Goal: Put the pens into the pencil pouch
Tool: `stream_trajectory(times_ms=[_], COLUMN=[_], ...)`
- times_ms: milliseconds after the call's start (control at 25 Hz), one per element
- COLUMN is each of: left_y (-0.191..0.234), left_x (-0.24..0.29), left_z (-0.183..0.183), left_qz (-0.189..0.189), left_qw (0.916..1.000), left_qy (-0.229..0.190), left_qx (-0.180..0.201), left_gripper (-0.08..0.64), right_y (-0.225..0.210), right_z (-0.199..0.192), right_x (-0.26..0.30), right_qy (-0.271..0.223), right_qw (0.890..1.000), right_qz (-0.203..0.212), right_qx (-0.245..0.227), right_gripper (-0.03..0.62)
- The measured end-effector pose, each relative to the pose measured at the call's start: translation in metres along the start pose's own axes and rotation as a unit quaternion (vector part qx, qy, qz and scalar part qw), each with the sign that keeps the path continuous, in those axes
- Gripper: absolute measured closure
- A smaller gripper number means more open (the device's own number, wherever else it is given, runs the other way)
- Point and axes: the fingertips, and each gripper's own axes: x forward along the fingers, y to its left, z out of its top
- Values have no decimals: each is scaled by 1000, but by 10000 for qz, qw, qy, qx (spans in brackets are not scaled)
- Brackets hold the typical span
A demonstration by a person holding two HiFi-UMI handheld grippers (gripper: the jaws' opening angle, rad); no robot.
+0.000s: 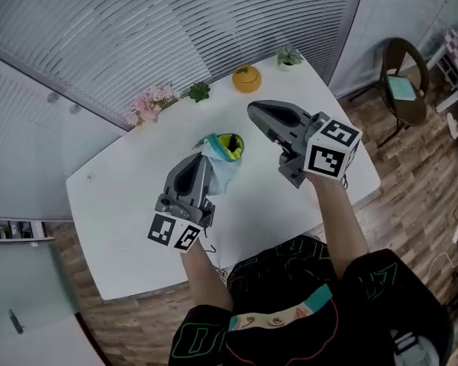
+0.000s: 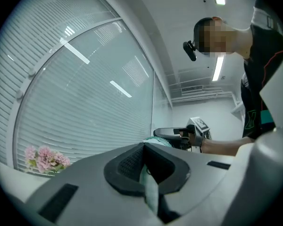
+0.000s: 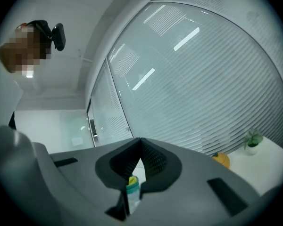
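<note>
Left tongs pinch a fold of the pencil pouch, pale teal, over the middle of the white table. Its mouth is open and shows yellow-green lining. Right tongs are pressed together with nothing between them, just right of the pouch and apart from it.

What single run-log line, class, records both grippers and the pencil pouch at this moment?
left gripper: shut on pencil pouch | right gripper: shut, empty, above table | pouch: mouth open
</note>
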Motion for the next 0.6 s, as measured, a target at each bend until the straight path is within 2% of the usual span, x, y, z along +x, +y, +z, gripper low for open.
stream_trajectory(times_ms=[120,200,360,520,600], left_y=[16,26,47,67,78], left_x=[-4,-7,-10,-16,-23], left_z=[12,18,30,47,54], left_qz=[459,738,1384,2052,2418], left_qw=[9988,9969,9898,9784,9700], left_qy=[-20,26,110,-5,-17], left_qx=[179,269,312,257,238], left_gripper=[561,561,561,561,561], right_y=[-3,-5,-11,-4,0], right_z=[2,1,-1,-5,-4], right_x=[22,31,33,30,28], right_qy=[262,444,548,579,546], right_qw=[9979,9936,9823,9765,9747], right_qz=[-357,-750,-1545,-1731,-1773], right_qx=[-473,-715,-907,-1146,-1250], right_gripper=[591,591,589,590,589])
